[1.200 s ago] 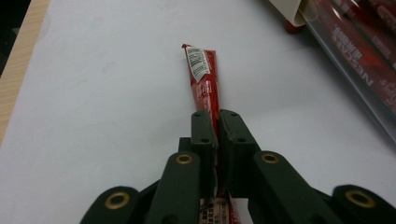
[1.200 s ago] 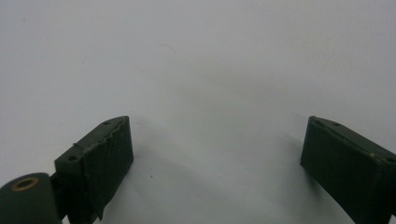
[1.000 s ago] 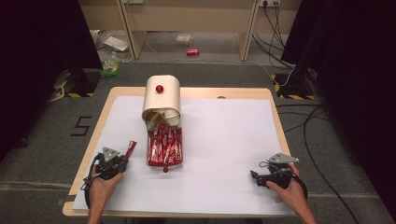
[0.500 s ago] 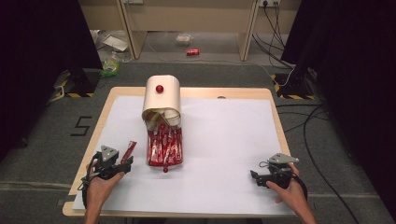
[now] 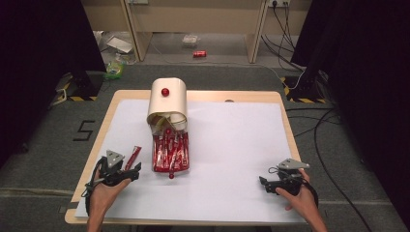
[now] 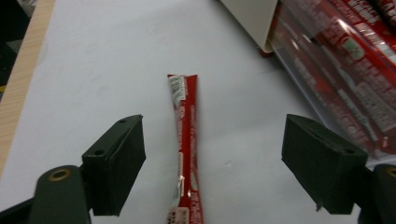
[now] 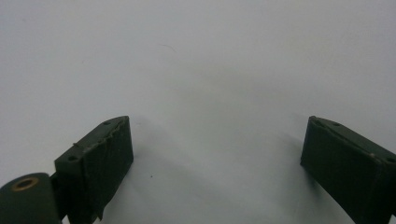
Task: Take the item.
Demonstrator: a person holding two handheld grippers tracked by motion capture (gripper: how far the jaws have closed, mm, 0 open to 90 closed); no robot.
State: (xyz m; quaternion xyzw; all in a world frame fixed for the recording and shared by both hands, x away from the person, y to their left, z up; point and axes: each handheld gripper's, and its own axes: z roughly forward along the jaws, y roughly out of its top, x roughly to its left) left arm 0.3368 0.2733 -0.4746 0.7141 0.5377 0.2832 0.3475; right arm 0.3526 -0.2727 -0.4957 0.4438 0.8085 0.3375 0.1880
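The red stick sachet (image 6: 186,154) (light, limp, slippery film) lies free between the left gripper (image 6: 212,163)'s just-opened, wide jaws; regrip mid-length.

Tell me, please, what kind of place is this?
Probably a lab or test room set up for recording handling tasks, not a home. A wooden table covered with white paper stands on grey carpet, yellow-black hazard tape marks the floor, and loose black cables run beside it.
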